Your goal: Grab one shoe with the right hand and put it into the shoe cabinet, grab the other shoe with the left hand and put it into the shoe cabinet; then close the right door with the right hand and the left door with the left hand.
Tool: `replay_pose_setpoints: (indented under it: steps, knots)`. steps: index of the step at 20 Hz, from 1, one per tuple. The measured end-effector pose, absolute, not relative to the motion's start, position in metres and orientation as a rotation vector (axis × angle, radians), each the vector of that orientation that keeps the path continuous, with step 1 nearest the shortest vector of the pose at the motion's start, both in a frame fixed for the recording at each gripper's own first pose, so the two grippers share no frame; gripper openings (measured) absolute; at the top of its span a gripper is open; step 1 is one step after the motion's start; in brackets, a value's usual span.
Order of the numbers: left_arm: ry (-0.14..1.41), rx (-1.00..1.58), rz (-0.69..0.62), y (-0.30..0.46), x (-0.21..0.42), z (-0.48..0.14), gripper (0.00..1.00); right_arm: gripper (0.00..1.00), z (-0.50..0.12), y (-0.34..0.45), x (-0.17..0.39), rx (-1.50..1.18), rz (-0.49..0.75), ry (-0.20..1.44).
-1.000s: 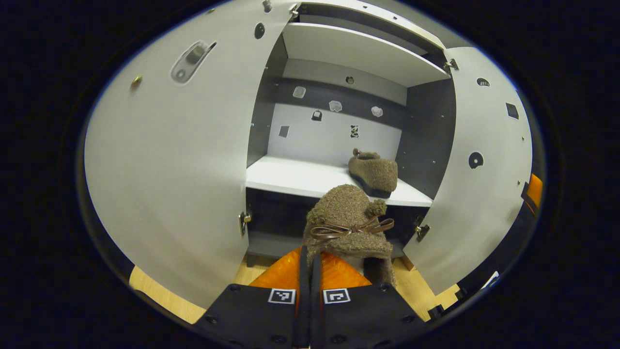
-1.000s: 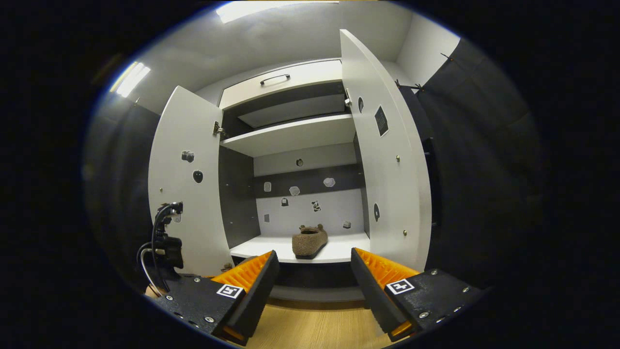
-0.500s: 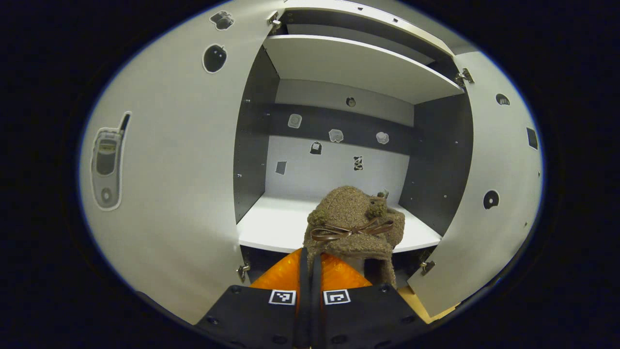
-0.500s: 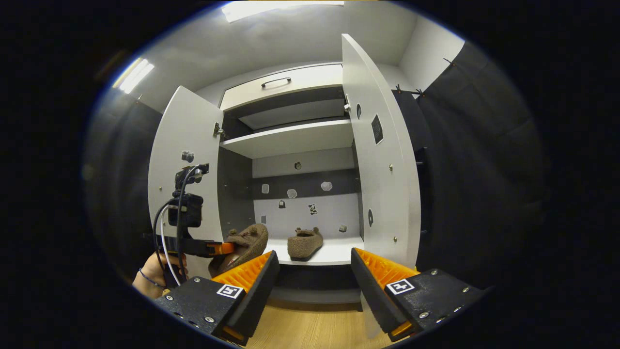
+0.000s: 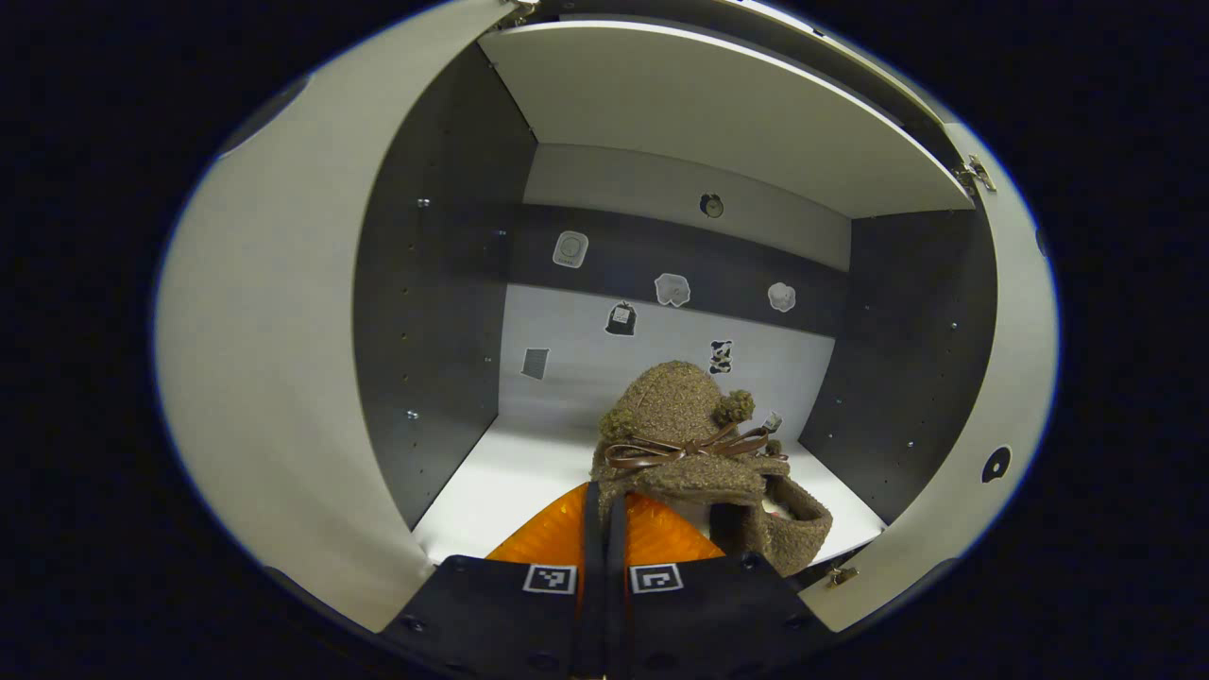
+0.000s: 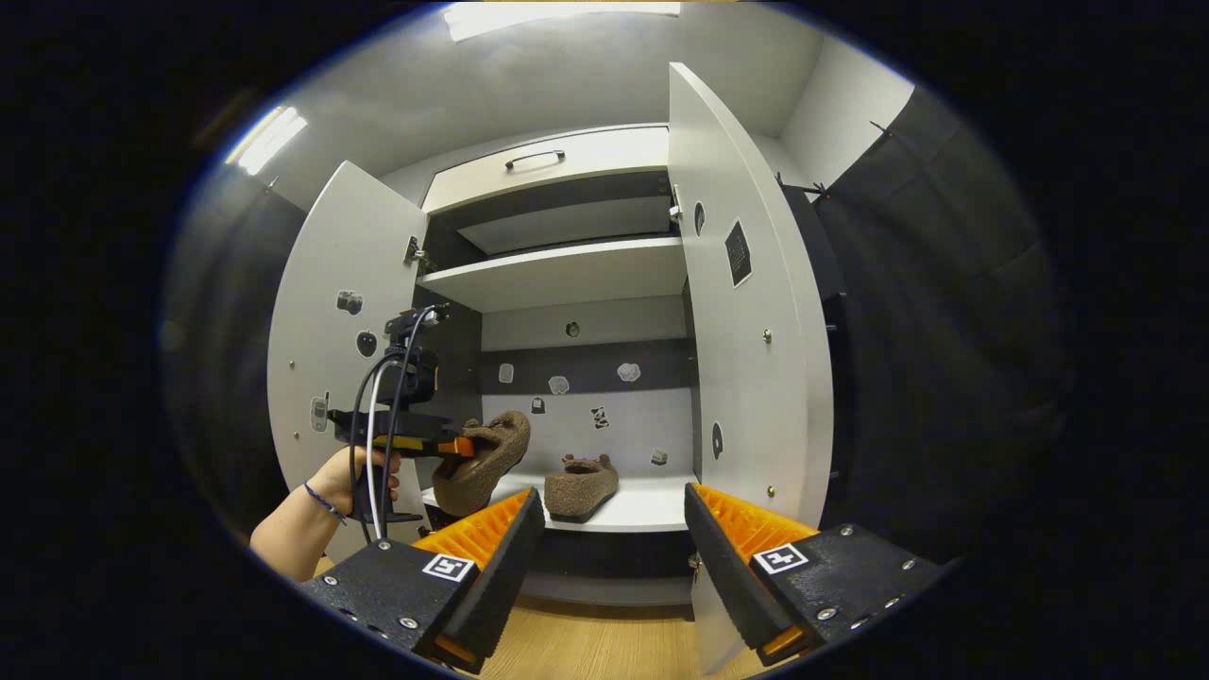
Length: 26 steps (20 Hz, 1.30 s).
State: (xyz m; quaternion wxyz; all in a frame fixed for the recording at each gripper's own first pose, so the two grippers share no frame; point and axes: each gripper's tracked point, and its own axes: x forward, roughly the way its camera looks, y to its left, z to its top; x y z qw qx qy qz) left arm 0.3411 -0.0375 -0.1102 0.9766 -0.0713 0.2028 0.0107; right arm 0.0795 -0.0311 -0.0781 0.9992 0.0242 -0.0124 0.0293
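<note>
Left gripper view: the left gripper (image 5: 604, 515), jaws clamped on the second shoe (image 5: 685, 444), holds it above the shelf (image 5: 491, 486), not yet set down.

Right gripper view: the right gripper (image 6: 612, 548) hangs empty, jaws apart; the first shoe (image 6: 578, 486) rests in the cabinet. Both doors remain open.

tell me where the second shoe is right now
In the right gripper view the second shoe hangs clamped in the left gripper, at the cabinet's left side, just left of the shoe already on the shelf.
</note>
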Motion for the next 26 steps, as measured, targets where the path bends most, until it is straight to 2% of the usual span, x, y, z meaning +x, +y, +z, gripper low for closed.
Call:
replay_pose_setpoints:
  steps: [8,11,13,15,17,18,19,20,22,24,26]
  knots:
    - [0.431,-0.076,0.035,-0.035,0.382,-0.145,0.07,0.92,-0.09,-0.035,0.1,0.066,0.046,0.0]
    - [0.447,-0.045,0.043,-0.032,0.382,-0.15,0.11,0.92,-0.091,-0.033,0.101,0.073,0.047,0.002]
    - [0.456,-0.041,0.017,-0.037,0.38,-0.153,0.27,0.92,-0.091,-0.034,0.099,0.077,0.045,0.001]
    - [0.45,-0.047,0.031,-0.034,0.375,-0.148,0.49,0.92,-0.092,-0.035,0.096,0.082,0.042,0.003]
    - [0.403,-0.057,0.033,-0.033,0.371,-0.131,0.5,0.92,-0.091,-0.036,0.092,0.087,0.038,0.005]
    - [0.384,-0.047,0.044,-0.029,0.367,-0.122,0.7,0.92,-0.09,-0.039,0.089,0.087,0.033,0.006]
    - [0.371,-0.031,0.065,-0.024,0.359,-0.114,0.82,0.92,-0.09,-0.041,0.086,0.087,0.027,0.005]
    - [0.351,-0.027,0.072,-0.023,0.353,-0.104,1.0,0.92,-0.088,-0.043,0.082,0.088,0.021,0.002]
    - [0.32,-0.034,0.088,-0.023,0.337,-0.085,0.96,0.92,-0.084,-0.044,0.073,0.095,0.02,-0.006]
    - [0.289,-0.054,0.09,-0.025,0.316,-0.069,0.98,0.92,-0.079,-0.046,0.062,0.092,0.015,-0.016]
    - [0.257,-0.042,0.075,-0.03,0.294,-0.051,0.95,0.92,-0.075,-0.049,0.053,0.084,0.005,-0.027]
